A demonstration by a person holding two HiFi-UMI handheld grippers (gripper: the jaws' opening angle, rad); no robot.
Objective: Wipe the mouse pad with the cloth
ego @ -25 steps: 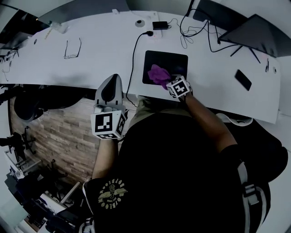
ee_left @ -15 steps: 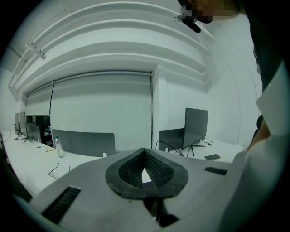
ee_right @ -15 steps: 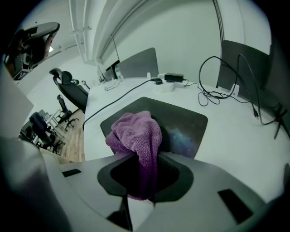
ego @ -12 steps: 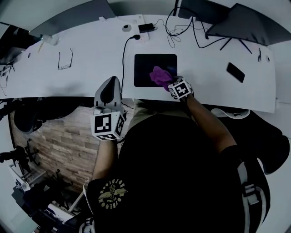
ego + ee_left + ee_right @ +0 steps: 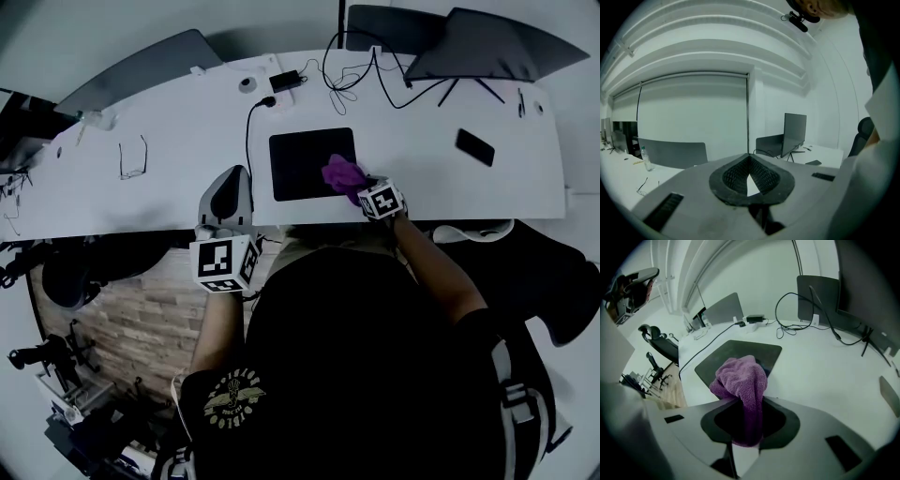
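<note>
Since 1 s ago, dragged cloth to mouse pad's near-right corner. Clamped in right gripper. Left gripper closed, empty, idle. Mid-wipe; next, sweep back left, maintaining contact.

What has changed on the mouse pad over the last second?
The right tool, shut on the purple cloth, has dragged it rightward across the mouse pad to its right edge. The left tool stayed shut and empty, off the near edge of the desk.
</note>
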